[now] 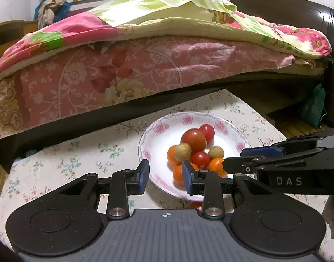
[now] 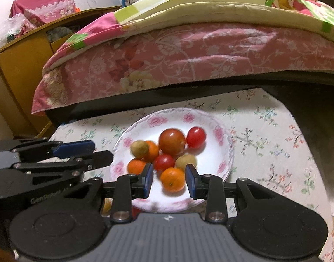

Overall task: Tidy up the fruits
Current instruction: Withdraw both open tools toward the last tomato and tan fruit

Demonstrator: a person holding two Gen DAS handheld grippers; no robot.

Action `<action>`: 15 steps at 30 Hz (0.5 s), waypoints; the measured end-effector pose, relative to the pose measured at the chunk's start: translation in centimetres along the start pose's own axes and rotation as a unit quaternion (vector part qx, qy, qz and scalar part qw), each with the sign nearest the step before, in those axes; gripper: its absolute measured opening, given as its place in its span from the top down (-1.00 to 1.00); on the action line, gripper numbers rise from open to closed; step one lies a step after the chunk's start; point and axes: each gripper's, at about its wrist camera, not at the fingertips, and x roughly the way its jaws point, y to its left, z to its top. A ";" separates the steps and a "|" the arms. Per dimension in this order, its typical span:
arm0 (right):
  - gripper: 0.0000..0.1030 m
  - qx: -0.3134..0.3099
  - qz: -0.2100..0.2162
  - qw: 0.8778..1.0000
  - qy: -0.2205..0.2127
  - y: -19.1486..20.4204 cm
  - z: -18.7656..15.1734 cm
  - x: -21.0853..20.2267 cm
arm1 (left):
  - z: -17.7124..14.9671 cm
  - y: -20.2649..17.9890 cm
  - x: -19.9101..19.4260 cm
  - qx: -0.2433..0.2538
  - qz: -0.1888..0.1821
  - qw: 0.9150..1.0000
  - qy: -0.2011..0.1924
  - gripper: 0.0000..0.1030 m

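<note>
We hold both grippers over the near rim of the floral plate [image 1: 240, 147], where the fruits [image 2: 172, 142] sit heaped at the centre. The left gripper [image 1: 165, 178] and the right gripper [image 2: 169, 180] both stand slightly spread, pinching nothing. Our risk: the grippers crowd together at six o'clock, so a careless reach could knock the rim or roll the round orange [image 2: 173, 179] off.

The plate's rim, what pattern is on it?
Pink flowers on white plate; clearest in the right wrist view.
</note>
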 end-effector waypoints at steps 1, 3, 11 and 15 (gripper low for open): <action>0.38 -0.002 0.002 1.000 0.001 0.3 -0.2 -0.2 | -0.2 0.0 -0.2 0.000 -0.001 1.000 0.002 0.20; 0.38 -0.005 0.008 1.000 0.005 0.8 -0.7 -0.4 | -0.6 0.1 -0.6 0.003 -0.004 1.000 0.007 0.19; 0.36 -0.031 0.023 0.998 0.041 3.3 -3.1 0.3 | -3.2 0.6 -2.1 0.028 -0.003 0.999 0.032 0.18; 0.36 -0.035 0.028 0.998 0.052 3.9 -3.9 0.7 | -4.3 0.9 -2.4 0.035 -0.007 0.998 0.046 0.18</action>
